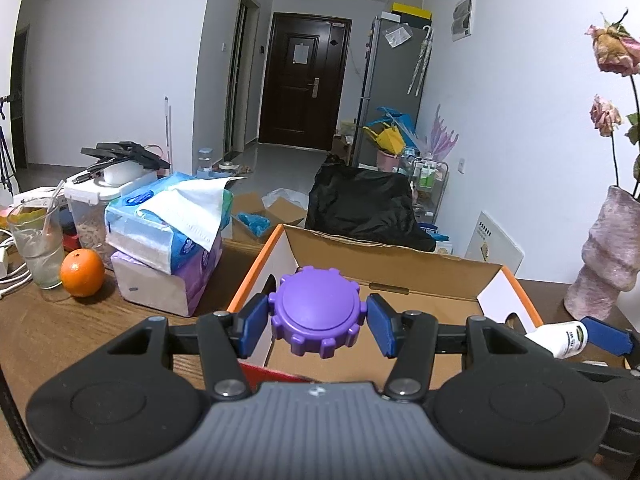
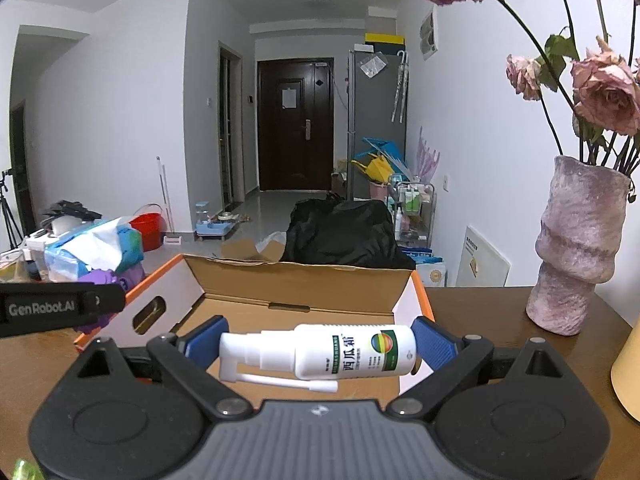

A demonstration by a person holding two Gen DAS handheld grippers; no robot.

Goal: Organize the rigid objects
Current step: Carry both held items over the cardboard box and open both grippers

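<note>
Item 1: purple gear-shaped knob (image 1: 319, 311), clamped edge to edge by the left gripper (image 1: 319, 320), held above the open cardboard box (image 1: 394, 270) on the bench (image 1: 48, 320), probably for dropping in.

Item 2: white spray bottle (image 2: 320, 354), lying crosswise, gripped end to end by the right gripper (image 2: 320, 344) over the same box.

Box floor largely hidden behind both fingers; contents cannot be told.

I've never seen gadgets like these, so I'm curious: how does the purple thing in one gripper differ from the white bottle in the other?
The purple gear-shaped knob is round, squat and notched; the white spray bottle is long and slim with a thin nozzle. The knob is plain purple; the bottle bears a printed label. The left gripper pinches the knob at its rim; the right gripper clamps the bottle end to end, lying sideways. Both are held over the open cardboard box.
</note>
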